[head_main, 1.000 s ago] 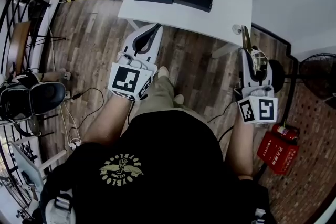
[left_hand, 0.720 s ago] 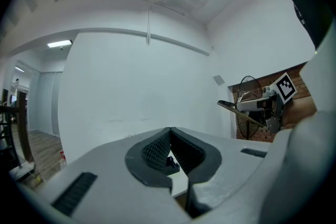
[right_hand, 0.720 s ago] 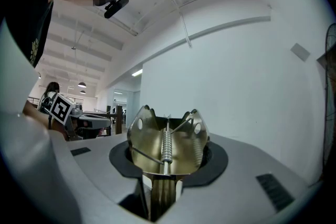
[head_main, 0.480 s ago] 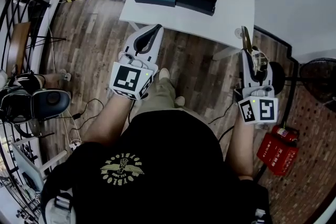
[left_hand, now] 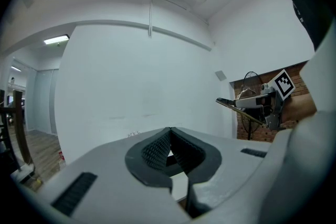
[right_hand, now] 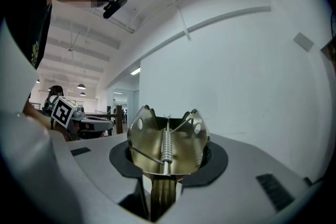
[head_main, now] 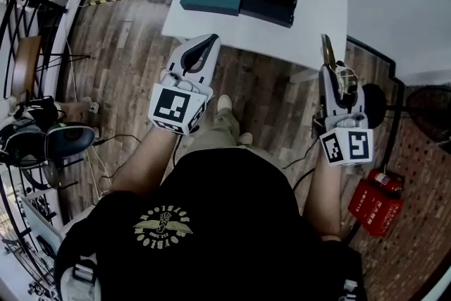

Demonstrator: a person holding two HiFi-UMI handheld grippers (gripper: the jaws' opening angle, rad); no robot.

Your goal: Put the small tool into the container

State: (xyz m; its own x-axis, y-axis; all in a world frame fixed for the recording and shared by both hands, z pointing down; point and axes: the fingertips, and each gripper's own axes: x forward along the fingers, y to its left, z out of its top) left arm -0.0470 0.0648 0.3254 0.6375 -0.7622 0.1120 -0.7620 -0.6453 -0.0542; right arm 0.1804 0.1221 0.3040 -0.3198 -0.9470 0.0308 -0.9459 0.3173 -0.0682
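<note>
Left forearm [head_main: 144, 162] and right forearm [head_main: 322, 197] out ahead, roughly parallel, left gripper [head_main: 202, 46] about level, jaws together, nothing between, right gripper [head_main: 330, 77] level, jaws part-way apart, clamped on tool [right_hand: 167, 147], marker cubes toward torso

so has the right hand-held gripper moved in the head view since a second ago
Yes. The right hand-held gripper, shut on the brass tool, has come forward toward the white table: the tool's tip reaches further past the table's near edge.
</note>
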